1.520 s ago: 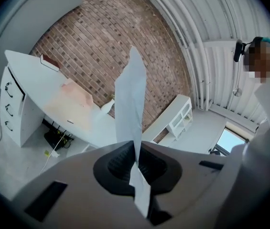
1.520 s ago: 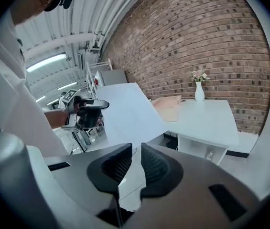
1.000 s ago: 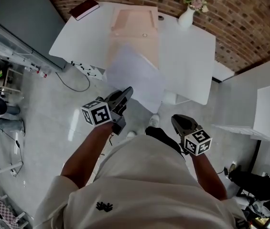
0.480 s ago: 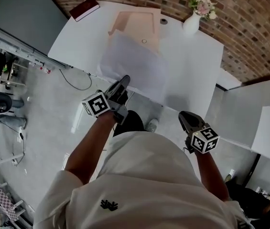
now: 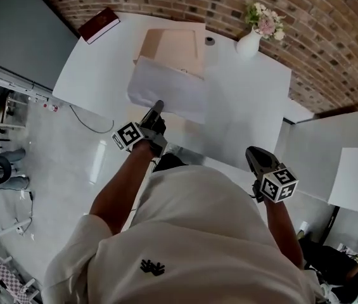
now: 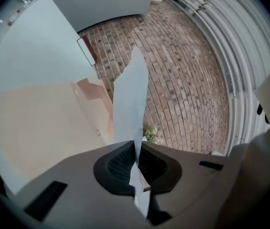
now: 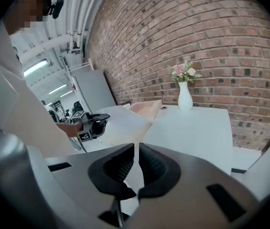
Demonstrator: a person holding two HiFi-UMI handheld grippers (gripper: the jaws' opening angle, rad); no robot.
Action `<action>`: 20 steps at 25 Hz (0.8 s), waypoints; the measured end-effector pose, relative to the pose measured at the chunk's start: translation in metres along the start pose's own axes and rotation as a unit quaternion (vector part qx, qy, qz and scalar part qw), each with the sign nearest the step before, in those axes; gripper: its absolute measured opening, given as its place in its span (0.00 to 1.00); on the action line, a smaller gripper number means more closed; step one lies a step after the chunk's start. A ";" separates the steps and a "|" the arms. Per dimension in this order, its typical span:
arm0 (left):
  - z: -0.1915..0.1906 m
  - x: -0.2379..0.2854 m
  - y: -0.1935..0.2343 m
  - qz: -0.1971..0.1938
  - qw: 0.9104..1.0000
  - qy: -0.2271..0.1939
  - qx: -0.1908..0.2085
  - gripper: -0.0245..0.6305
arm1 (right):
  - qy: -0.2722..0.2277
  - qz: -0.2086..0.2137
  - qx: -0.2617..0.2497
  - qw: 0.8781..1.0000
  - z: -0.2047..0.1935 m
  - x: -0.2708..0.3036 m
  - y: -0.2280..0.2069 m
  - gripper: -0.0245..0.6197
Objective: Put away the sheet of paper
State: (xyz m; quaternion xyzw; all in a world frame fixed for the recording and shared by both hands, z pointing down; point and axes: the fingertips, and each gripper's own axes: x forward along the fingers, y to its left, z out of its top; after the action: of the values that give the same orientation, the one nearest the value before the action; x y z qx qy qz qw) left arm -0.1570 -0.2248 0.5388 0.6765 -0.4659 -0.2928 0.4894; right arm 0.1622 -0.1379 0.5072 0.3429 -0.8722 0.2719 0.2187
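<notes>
- Pinching the thin white sheet of paper [image 5: 169, 90] by its near edge in the left hand-held gripper [image 5: 158, 108], jaws fully closed on it.
- Holding it above the white table [image 5: 248, 100], far edge over the shallow peach-coloured open box [image 5: 173, 43], probably the stowing place.
- Parked back near the body: right hand-held gripper [image 5: 255, 154], jaws together on nothing, clear of the sheet.

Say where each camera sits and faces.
Head view: on the person's head, looking steeply down at the white table; shows torso, arms, left gripper, right gripper.
Left gripper view: rides that gripper, faces brick wall; jaws pinch the sheet of paper.
Right gripper view: rides that gripper, faces vase; jaws together.
Head and right gripper views share the vase.
</notes>
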 end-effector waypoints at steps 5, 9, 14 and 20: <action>0.019 0.020 0.040 0.012 0.999 -0.005 -0.038 0.07 | 0.002 -0.014 0.002 1.000 0.024 0.026 -0.007 0.12; 0.031 0.030 0.065 0.028 0.998 -0.016 -0.061 0.07 | 0.017 -0.019 0.010 1.000 0.028 0.040 -0.009 0.12; 0.042 0.040 0.093 0.047 0.995 -0.030 -0.088 0.07 | 0.025 -0.030 0.021 0.999 0.027 0.051 -0.013 0.12; 0.053 0.062 0.111 0.056 0.992 -0.038 -0.107 0.07 | 0.025 -0.045 0.029 0.998 0.032 0.059 -0.019 0.12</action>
State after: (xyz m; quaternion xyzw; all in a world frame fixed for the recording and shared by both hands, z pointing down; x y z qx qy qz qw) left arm -0.2155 -0.3121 0.6283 0.5815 -0.4878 -0.3385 0.5561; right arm 0.1299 -0.1981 0.5223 0.3813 -0.8417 0.2955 0.2426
